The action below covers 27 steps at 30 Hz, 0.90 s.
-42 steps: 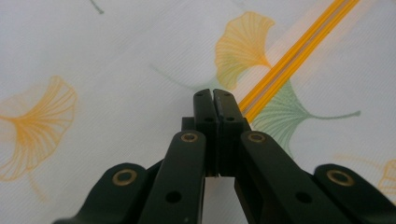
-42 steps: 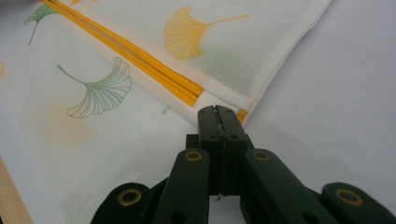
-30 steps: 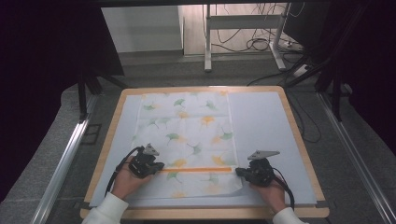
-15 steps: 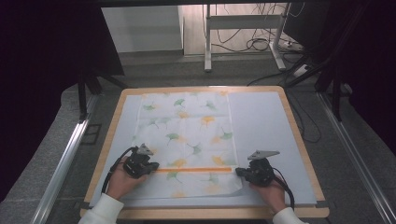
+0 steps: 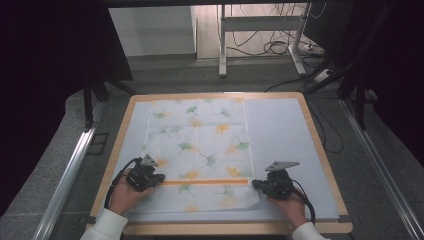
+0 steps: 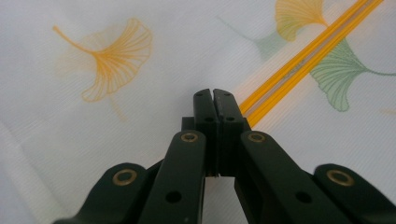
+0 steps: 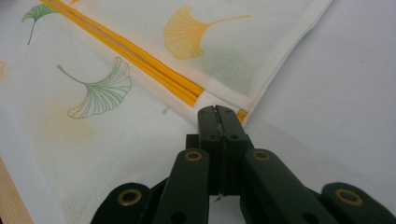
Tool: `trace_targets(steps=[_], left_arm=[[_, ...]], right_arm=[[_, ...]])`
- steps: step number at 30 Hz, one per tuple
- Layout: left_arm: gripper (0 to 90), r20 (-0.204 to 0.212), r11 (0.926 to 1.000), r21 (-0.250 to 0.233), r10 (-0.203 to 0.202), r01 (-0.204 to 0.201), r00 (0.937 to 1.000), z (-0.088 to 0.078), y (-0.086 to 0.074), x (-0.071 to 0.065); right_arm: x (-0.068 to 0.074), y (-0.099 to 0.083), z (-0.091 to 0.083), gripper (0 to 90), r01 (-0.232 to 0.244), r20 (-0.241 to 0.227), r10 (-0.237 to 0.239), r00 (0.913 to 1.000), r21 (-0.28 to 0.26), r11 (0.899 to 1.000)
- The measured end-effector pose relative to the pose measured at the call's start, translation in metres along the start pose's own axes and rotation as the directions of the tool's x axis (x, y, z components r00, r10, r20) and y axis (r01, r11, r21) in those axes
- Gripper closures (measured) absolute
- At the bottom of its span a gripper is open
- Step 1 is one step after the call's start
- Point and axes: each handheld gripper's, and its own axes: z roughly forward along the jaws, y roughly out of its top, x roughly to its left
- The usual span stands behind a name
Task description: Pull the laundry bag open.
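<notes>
- We are looking at a thin white cloth (image 5: pixel 200 150) printed with ginkgo leaves, lying flat across the middle of the high view on the pale mat of the table (image 5: pixel 320 150).
- An orange stripe (image 5: pixel 205 182) is running across the cloth near its lower edge, between our two grippers.
- Our left gripper (image 5: pixel 156 178) is sitting at the lower left of the high view, at the stripe's left end; its jaws are standing fully together with nothing visibly pinched between them, the tips (image 6: pixel 214 95) resting just above the weave.
- Our right gripper (image 5: pixel 257 184) is sitting at the lower right, by the cloth's corner (image 7: pixel 245 114); its jaws are likewise closed on nothing we can see.
- We are judging the cloth as very light, limp and a little sheer: it will sag, fold and slide easily on the smooth mat, and it is not fragile.
- We are judging the best hold to be the hemmed edge, at the lower corners near the stripe's ends, where the doubled fabric is giving the pads more to pinch.
</notes>
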Motion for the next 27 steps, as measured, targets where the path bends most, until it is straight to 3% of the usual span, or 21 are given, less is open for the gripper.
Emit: trace_targets(steps=[15, 18, 22, 27], left_arm=[[90.0, -0.025, 0.9994, -0.003, -0.035, 0.035, 0.999, -0.008, -0.012, 0.014], [90.0, -0.046, 0.9993, 0.003, -0.036, 0.037, 0.9983, -0.011, -0.016, 0.018], [90.0, -0.034, 0.9974, -0.01, -0.072, 0.072, 0.9968, -0.016, -0.024, 0.025], [90.0, -0.041, 0.9963, -0.015, -0.085, 0.084, 0.9956, -0.019, -0.029, 0.029]], right_arm=[[0.0, 0.0, 0.0, 89.5, 0.0, -0.001, 0.0, 1.0, 0.0, 1.0], [0.0, 0.0, 0.0, 89.5, -0.002, -0.004, 0.002, 1.0, 0.0, 1.0], [0.0, 0.0, 0.0, 89.5, -0.002, -0.004, 0.002, 1.0, -0.001, 1.0], [0.0, 0.0, 0.0, 89.5, -0.003, -0.003, 0.003, 1.0, -0.001, 1.0]])
